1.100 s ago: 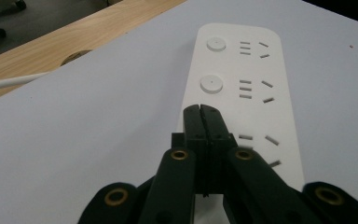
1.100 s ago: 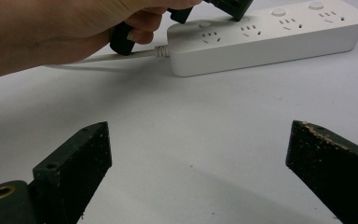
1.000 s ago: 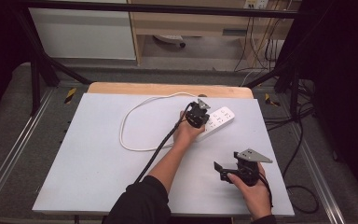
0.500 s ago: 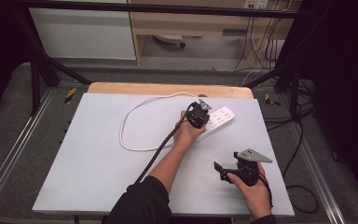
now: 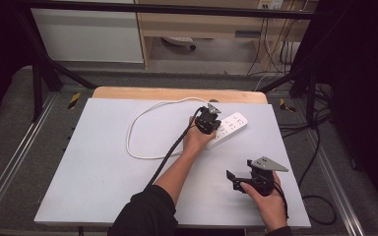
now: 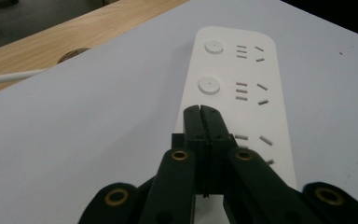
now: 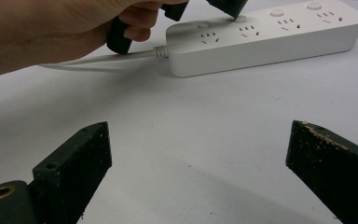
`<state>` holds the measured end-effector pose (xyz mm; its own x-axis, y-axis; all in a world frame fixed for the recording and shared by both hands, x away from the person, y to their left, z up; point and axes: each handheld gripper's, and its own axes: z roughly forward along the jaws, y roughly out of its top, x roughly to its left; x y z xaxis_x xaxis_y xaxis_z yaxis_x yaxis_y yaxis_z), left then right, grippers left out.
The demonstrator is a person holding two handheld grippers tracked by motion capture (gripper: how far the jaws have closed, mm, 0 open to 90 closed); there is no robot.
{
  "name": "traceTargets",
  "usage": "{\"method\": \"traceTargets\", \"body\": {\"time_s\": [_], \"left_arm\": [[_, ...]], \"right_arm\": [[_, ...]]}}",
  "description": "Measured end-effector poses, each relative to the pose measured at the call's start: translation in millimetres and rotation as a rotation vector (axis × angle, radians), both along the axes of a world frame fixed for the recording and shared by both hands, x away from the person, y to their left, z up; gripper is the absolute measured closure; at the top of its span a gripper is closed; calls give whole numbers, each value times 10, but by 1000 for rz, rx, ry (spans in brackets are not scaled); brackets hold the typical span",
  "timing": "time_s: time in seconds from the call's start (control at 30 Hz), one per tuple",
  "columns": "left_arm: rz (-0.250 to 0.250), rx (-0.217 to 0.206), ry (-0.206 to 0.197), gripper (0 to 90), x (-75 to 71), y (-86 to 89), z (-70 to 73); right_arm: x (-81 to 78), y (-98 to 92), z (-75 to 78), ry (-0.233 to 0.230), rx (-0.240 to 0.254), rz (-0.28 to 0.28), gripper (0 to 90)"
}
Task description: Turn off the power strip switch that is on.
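1. White cord: lies in a loose loop on the white tabletop, left of centre, running from near the far edge round to the power strip's near end.
2. Left gripper: held in the person's left hand, toward the far right part of the tabletop. Jaws clenched tight together, nothing between them. In the right gripper view the closed tip comes down onto a round button on top of the strip; contact looks likely, but I cannot tell for sure.
3. Power strip: white, flat on the tabletop, lying at a slant toward the far right corner, just right of the left gripper. In the left gripper view it runs away from the closed jaws; two round buttons and rows of socket slots show beyond the tip.
4. Right gripper: held in the right hand near the tabletop's near right corner, well apart from the strip. Jaws released, standing wide, bare tabletop between them in the right gripper view.
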<state>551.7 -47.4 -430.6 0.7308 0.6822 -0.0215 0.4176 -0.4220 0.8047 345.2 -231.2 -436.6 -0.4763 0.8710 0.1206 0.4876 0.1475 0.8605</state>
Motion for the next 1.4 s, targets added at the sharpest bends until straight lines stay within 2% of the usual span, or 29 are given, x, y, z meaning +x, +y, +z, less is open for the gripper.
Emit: {"method": "traceTargets", "body": {"time_s": [0.13, 0.2, 0.53, 0.87, 0.9, 1.1, 1.3, 1.4], "left_arm": [[5, -80, -19, 900, -64, 127, 83], [-8, -73, -25, 900, -110, 185, 143], [-13, -96, -35, 900, -424, 604, 414], [-36, -119, -58, 900, -727, 956, 570], [-30, -121, -63, 835, -752, 985, 584], [-25, -161, -75, 746, -888, 1169, 675], [-37, -201, -70, 568, -1009, 1329, 744], [-29, -212, -83, 469, -1077, 1409, 781]], "right_arm": [[2, 4, 5, -4, -2, 2, 75], [6, 12, 2, -4, -7, 4, 75], [19, 105, -11, 4, -34, 18, 73], [26, 163, -14, -1, -51, 33, 71], [27, 167, -15, -3, -55, 35, 70], [24, 178, -15, 0, -62, 38, 69], [31, 189, -19, 1, -64, 35, 66], [33, 194, -22, 1, -67, 39, 64]]}}
